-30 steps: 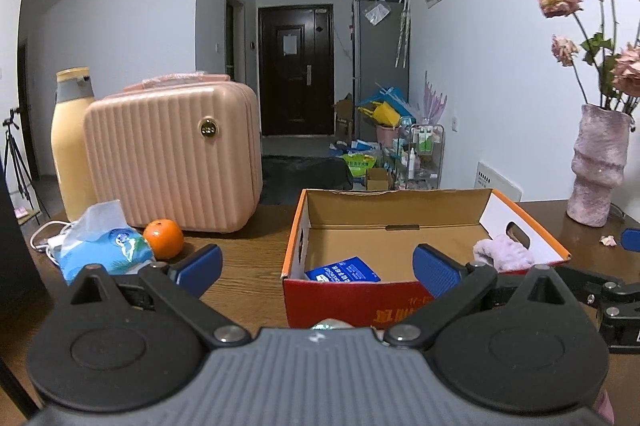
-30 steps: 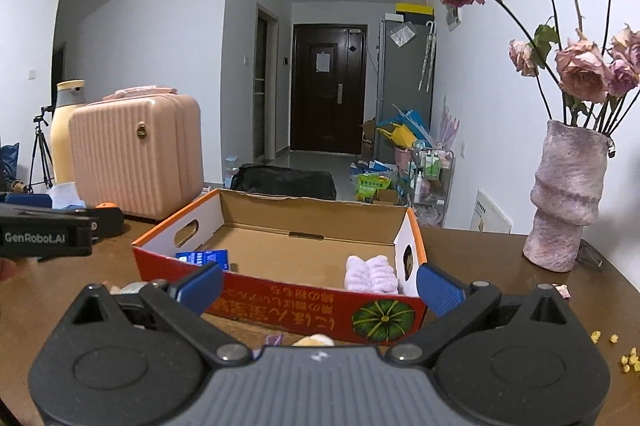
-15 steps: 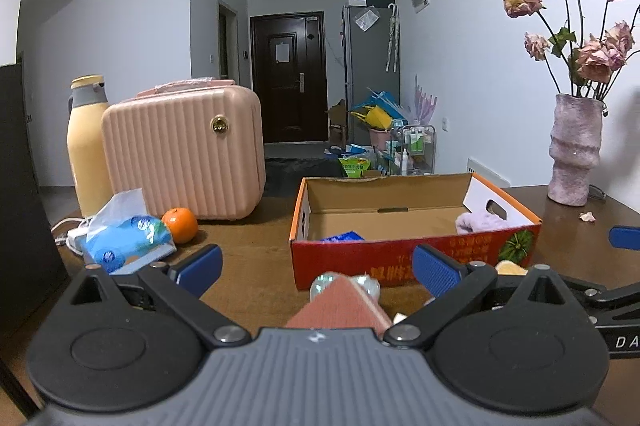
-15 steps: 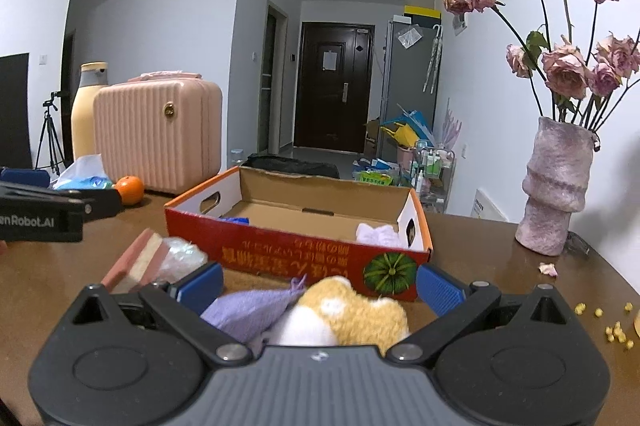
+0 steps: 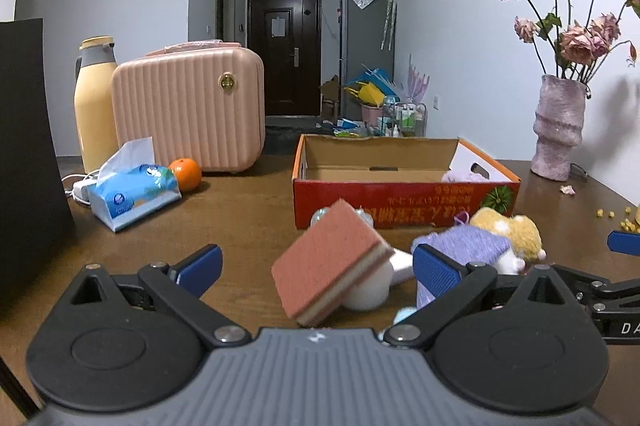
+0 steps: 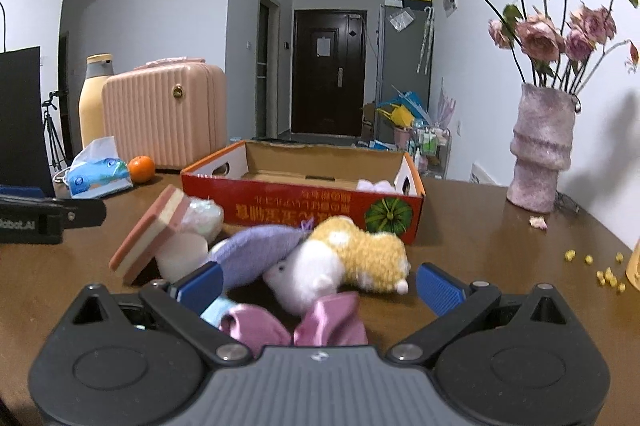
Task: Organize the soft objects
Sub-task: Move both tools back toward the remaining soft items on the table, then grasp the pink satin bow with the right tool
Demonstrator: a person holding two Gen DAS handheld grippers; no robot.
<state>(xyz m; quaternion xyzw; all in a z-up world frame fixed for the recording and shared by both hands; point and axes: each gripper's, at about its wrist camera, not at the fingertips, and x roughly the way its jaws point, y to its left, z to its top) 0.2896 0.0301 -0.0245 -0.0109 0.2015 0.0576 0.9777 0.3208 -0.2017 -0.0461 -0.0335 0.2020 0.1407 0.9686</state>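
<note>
A pile of soft things lies on the brown table before a red cardboard box (image 5: 404, 200) (image 6: 304, 208). A pink sponge (image 5: 332, 258) (image 6: 150, 232) leans tilted on a white ball (image 5: 368, 292) (image 6: 180, 256). Beside it lie a purple cloth (image 5: 464, 250) (image 6: 256, 252), a yellow and white plush toy (image 5: 508, 230) (image 6: 352, 260) and a pink satin bow (image 6: 296, 324). A lilac fluffy item (image 5: 462, 177) (image 6: 374, 186) rests inside the box. My left gripper (image 5: 318, 266) is open around the sponge. My right gripper (image 6: 318, 282) is open around the plush and bow.
A pink case (image 5: 192, 106), a yellow flask (image 5: 94, 106), a tissue pack (image 5: 132, 188) and an orange (image 5: 185, 173) stand at the left. A vase of dried roses (image 6: 540, 154) is at the right, with yellow crumbs (image 6: 600, 268) near it. A black panel (image 5: 24, 166) rises at far left.
Both grippers have pulled back and down from the box. The sponge, ball, cloth, plush and bow have come into view between the fingers.
</note>
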